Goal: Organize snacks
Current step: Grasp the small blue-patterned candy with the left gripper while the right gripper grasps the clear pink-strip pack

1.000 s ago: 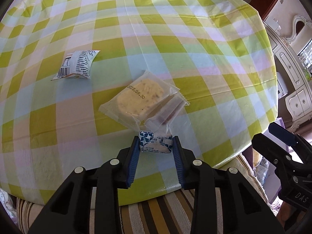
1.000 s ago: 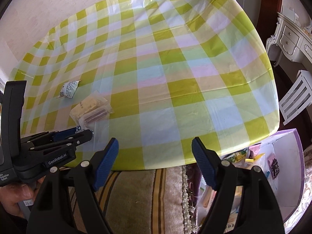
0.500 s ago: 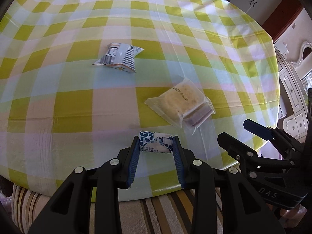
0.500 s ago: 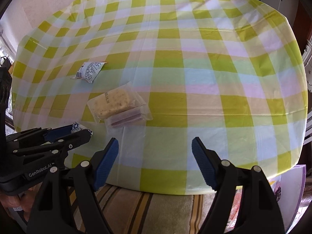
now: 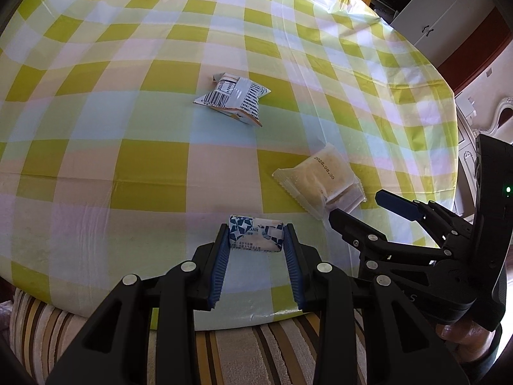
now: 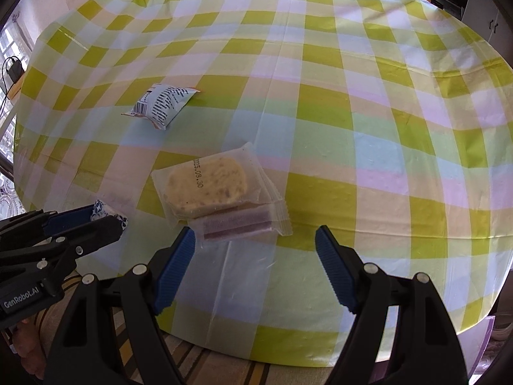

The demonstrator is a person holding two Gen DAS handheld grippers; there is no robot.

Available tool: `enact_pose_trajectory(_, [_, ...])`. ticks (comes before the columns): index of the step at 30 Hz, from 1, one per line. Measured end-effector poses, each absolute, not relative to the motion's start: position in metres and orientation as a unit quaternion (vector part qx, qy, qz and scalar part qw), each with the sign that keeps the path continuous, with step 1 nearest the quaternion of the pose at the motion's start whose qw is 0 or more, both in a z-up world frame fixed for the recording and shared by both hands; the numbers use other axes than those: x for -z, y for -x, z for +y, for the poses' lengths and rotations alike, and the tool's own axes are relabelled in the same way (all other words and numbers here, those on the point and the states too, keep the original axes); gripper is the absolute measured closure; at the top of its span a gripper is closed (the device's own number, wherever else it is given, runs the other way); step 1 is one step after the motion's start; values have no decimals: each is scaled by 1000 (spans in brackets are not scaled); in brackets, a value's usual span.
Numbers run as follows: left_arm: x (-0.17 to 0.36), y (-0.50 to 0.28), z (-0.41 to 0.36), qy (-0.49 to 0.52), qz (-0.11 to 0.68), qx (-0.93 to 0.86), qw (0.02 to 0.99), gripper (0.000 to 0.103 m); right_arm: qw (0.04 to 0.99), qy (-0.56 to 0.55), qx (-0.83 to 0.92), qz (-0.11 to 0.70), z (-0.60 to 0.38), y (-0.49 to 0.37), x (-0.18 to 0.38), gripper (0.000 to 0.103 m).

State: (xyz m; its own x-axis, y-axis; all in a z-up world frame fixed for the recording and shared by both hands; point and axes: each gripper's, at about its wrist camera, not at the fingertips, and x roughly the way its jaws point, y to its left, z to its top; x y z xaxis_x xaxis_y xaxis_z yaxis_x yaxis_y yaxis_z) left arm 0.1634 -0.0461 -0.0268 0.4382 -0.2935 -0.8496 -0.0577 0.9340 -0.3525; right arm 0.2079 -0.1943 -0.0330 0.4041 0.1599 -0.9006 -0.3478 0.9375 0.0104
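Right gripper wide apart, empty, just short of the stacked clear packs on the checked tabletop. White pouch lies farther back. Left gripper clamps a blue-white candy at left.

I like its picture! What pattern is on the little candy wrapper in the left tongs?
Dark blue and white pinwheel-like triangles on the small white wrapped candy; left wrist view shows it best.

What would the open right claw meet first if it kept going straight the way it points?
Most likely the stacked clear snack packets, lying just ahead of the right claw, slightly toward its left finger. Otherwise only the checked tablecloth; depth is uncertain.
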Motion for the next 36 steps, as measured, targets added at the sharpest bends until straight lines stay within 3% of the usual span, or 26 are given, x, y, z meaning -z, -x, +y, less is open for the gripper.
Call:
enact_pose_trajectory(4, [27,-163,-45,168,525,73,831,70,829,98,-157,528,-190,-211,38,26])
enact_pose_trajectory(6, [28,-164,-45,169,526,74,830,70,827,96,-164,528,-189,-212,39,34])
enact_pose_trajectory(13, [29,-164,-46,168,527,75,830,70,830,96,-167,523,-187,-211,39,39])
enact_pose_trajectory(18, [28,-163,-47,167,524,74,832,70,833,89,-166,520,-191,-209,38,49])
enact_pose_trajectory(36, [16,-156,-53,151,505,77,846,70,841,67,-157,513,-205,-198,30,56])
